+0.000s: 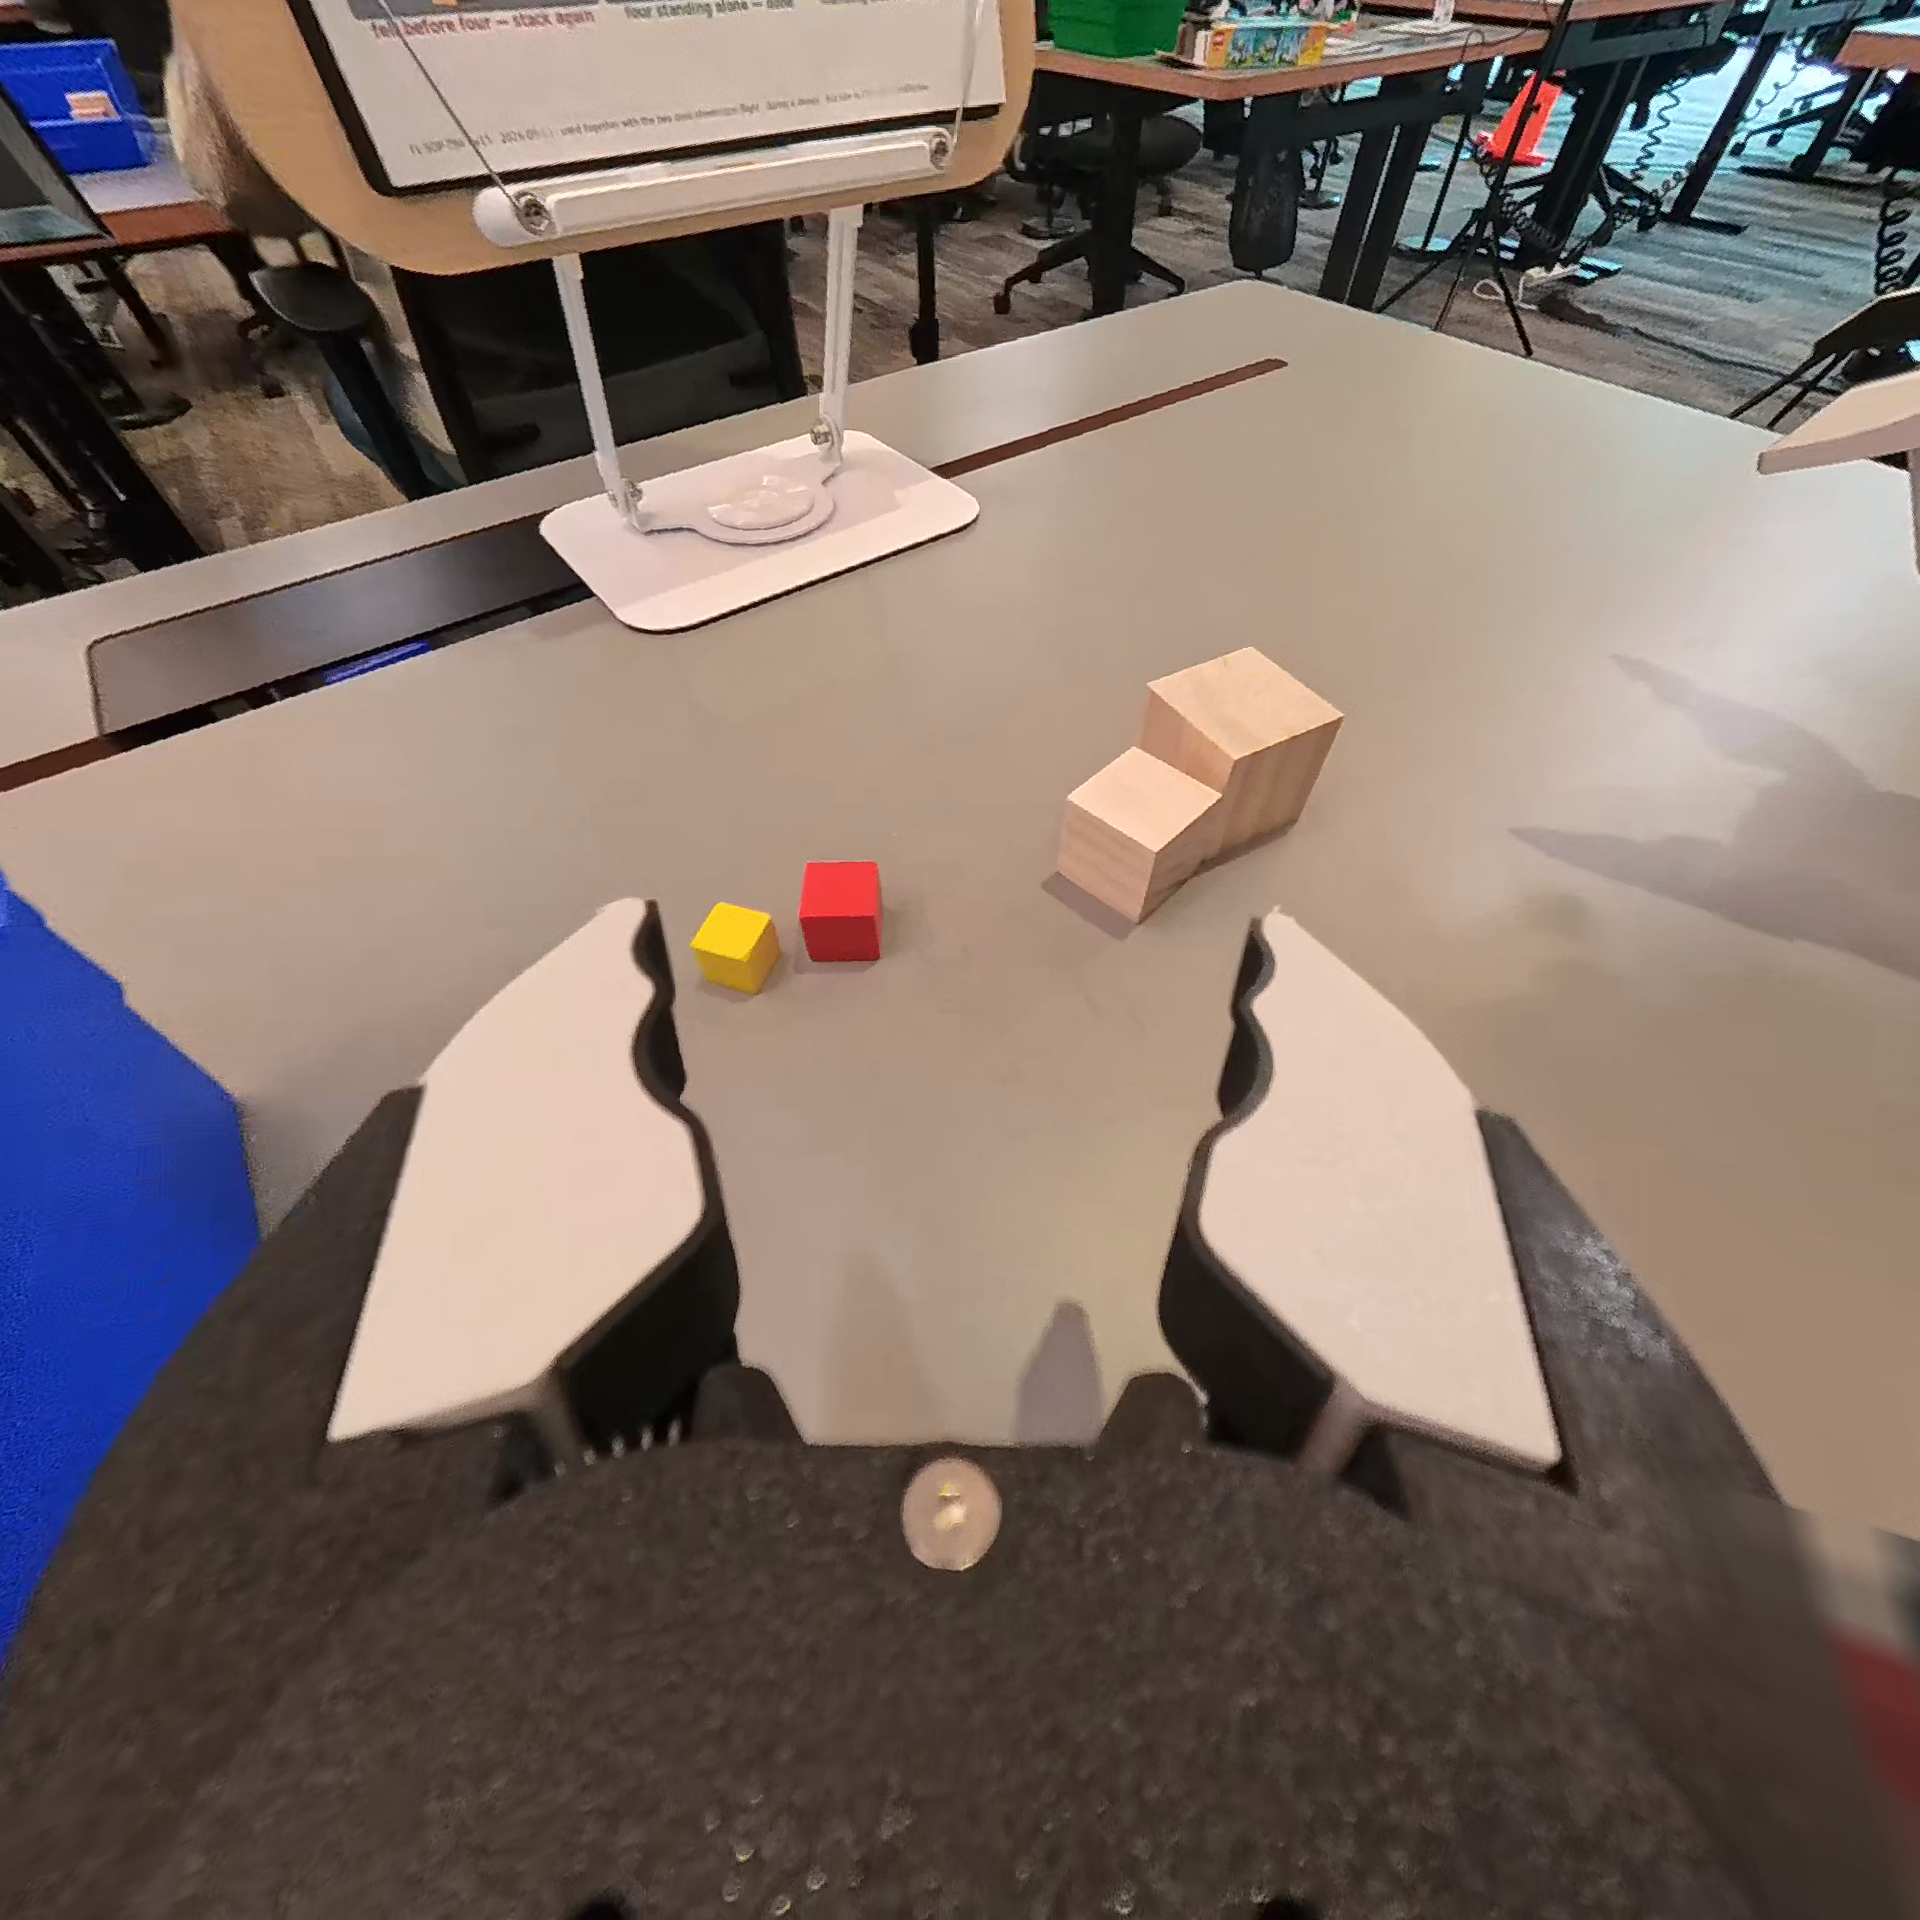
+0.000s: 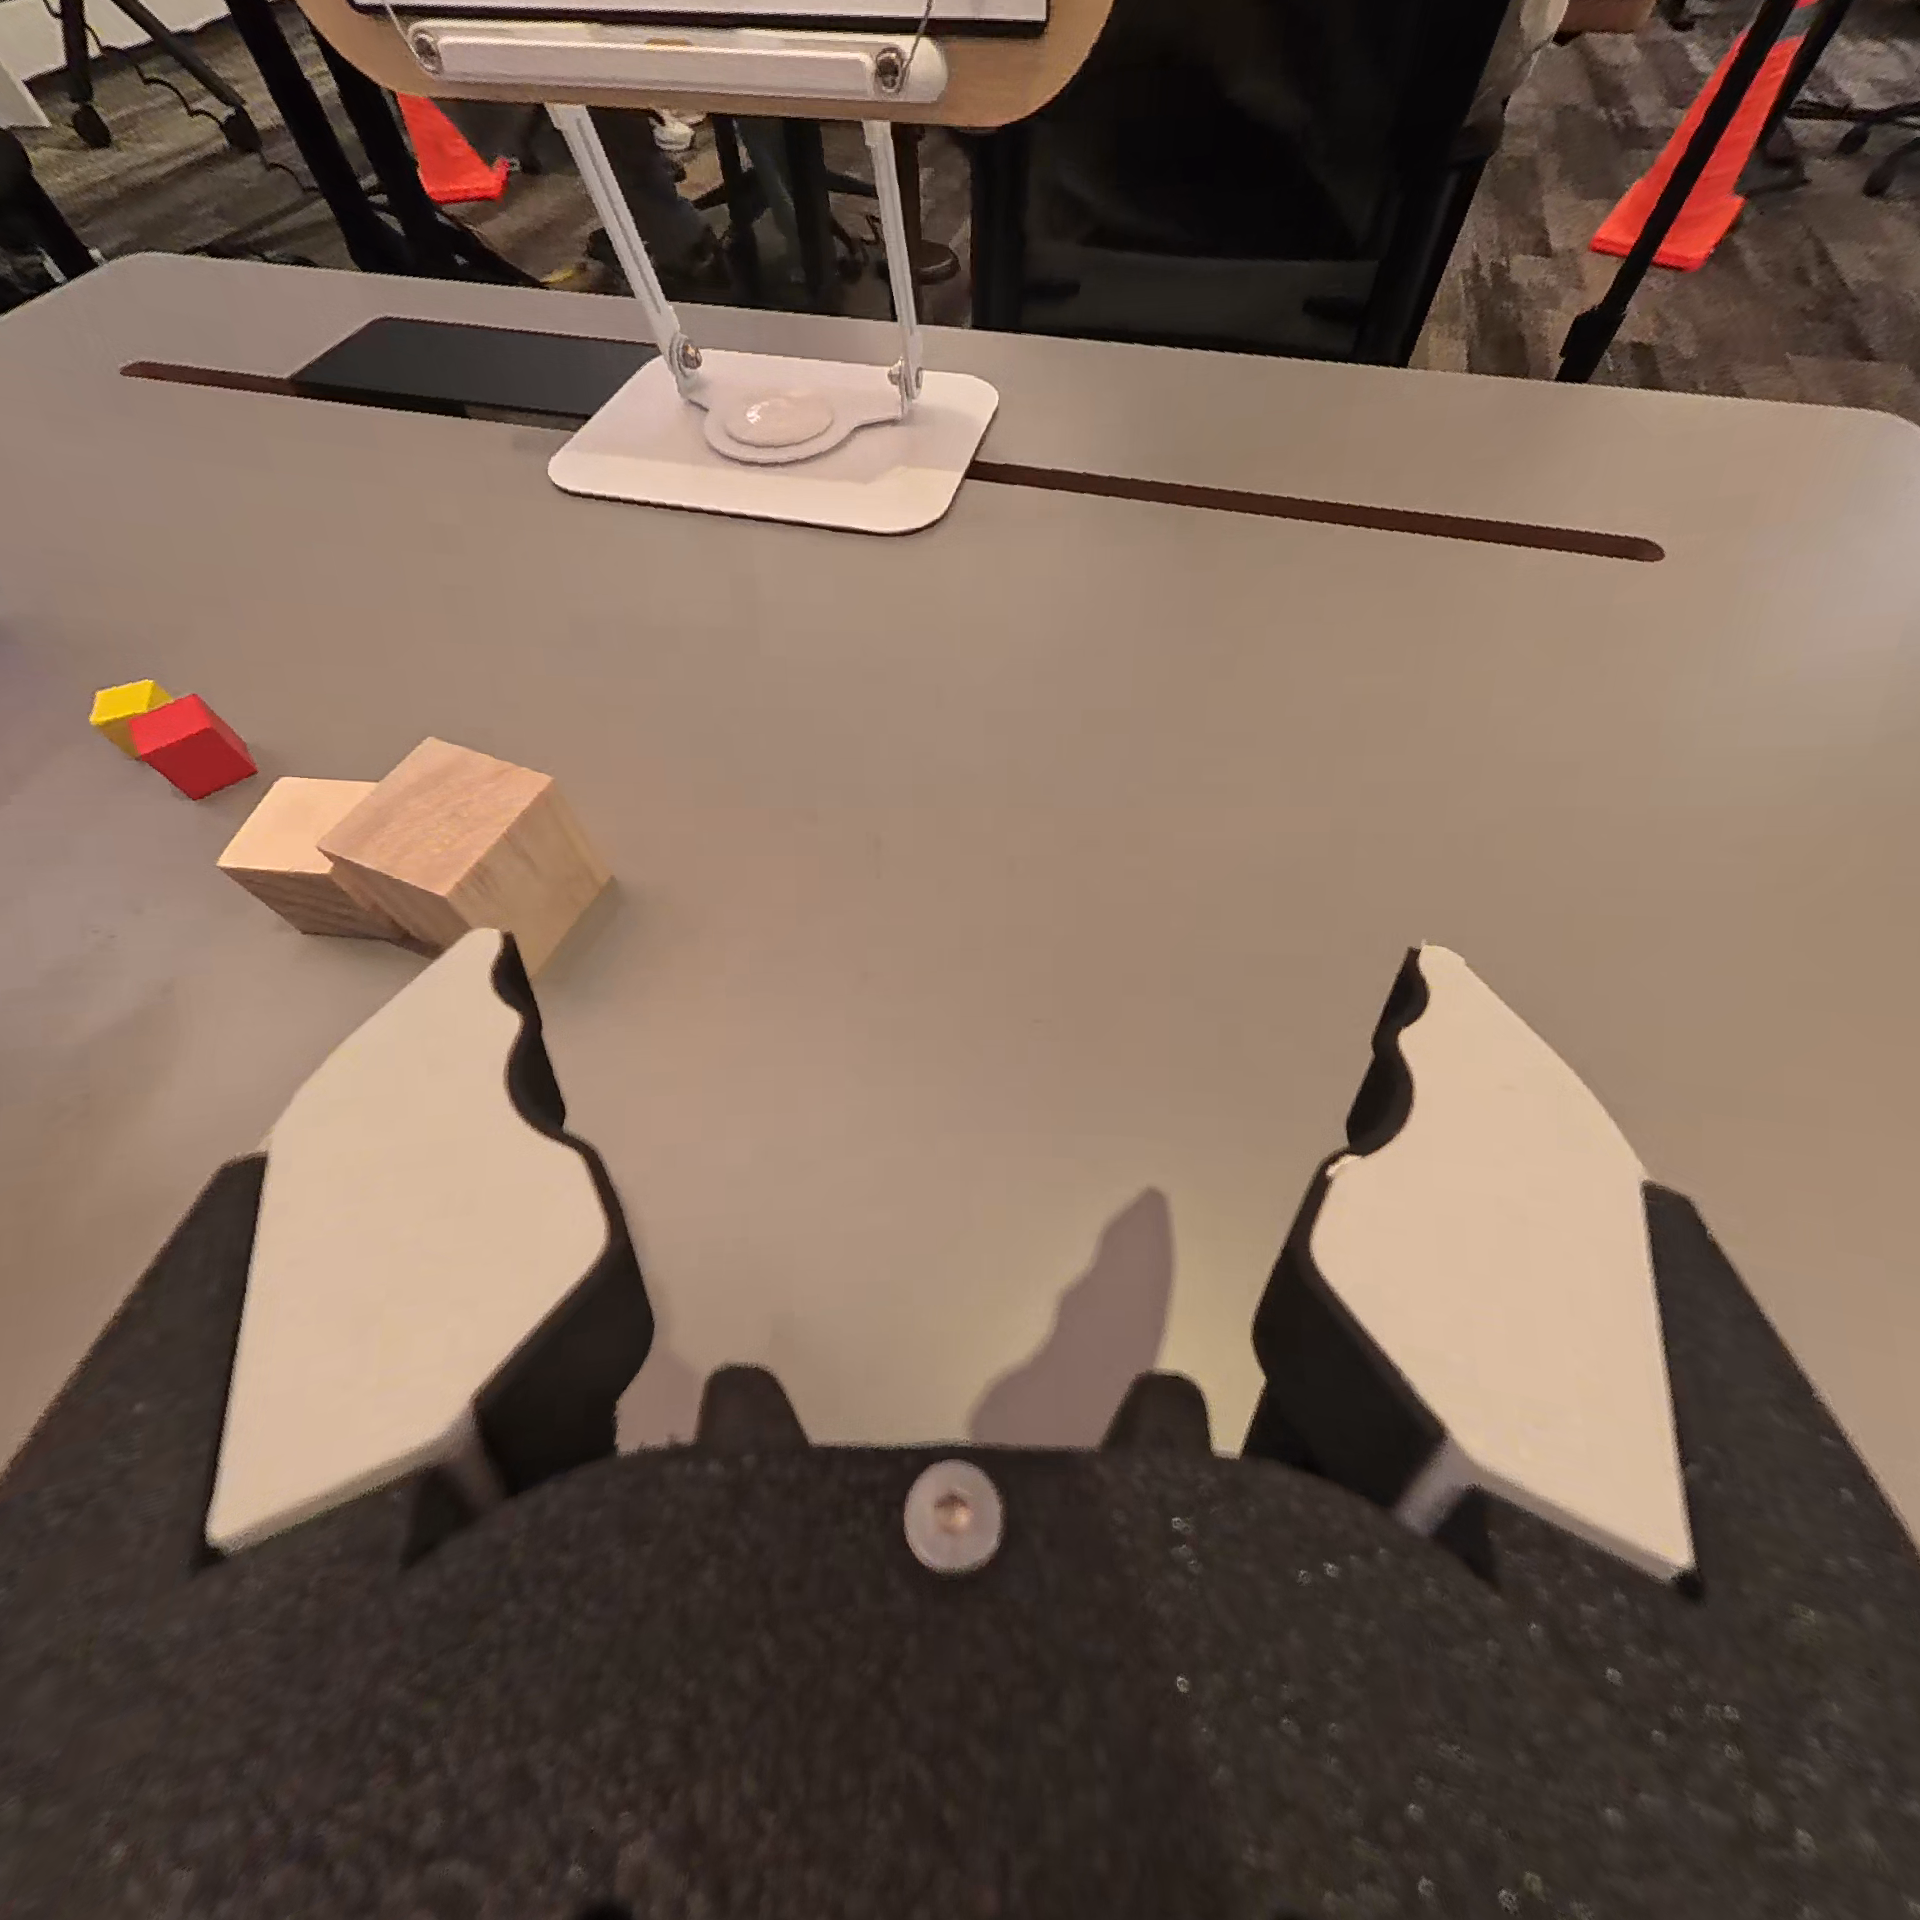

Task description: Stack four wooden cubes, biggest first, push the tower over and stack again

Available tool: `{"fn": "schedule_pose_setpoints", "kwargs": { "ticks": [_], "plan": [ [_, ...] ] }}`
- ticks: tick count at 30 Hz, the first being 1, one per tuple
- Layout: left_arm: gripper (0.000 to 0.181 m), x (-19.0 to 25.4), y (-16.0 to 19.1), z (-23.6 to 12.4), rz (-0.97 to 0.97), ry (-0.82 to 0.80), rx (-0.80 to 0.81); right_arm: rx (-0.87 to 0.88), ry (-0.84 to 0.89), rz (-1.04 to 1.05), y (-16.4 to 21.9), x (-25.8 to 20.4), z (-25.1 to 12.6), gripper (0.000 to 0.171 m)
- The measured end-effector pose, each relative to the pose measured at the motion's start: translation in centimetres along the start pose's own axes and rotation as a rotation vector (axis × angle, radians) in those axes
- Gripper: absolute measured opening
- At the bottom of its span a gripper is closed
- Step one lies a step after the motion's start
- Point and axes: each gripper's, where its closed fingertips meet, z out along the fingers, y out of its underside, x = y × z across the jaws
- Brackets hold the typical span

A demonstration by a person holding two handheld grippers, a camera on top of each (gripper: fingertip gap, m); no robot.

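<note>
Now, big cube (image 2: 473,847): on the desk (image 2: 1039,779), ahead and left of the right gripper (image 2: 961,951), near its left fingertip; it touches the medium cube (image 2: 291,857).
Small cubes: red cube (image 1: 841,910) and yellow cube (image 1: 735,945) lie just ahead of the left gripper (image 1: 951,914).
Nearer hand: right, by judgement.
Jaws: both wide apart, holding nothing.

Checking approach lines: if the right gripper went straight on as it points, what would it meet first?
Probably nothing soon: ahead of the right gripper lies bare table; the cubes sit off left, the white stand base far ahead, slightly left.
</note>
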Motion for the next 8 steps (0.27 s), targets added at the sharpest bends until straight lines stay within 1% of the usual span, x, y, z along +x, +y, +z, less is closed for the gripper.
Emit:
{"fn": "schedule_pose_setpoints", "kwargs": {
  "ticks": [5,8],
  "plan": [
    [0.099,1.5,0.0,1.1,0.027,0.046,-0.002,-0.010,-0.023,-0.005,0.3,0.2,0.0,0.145],
    [0.096,3.4,-1.0,2.3,0.059,0.138,0.020,0.001,-0.050,-0.032,0.3,0.1,-0.2,0.143]
  ]
}}
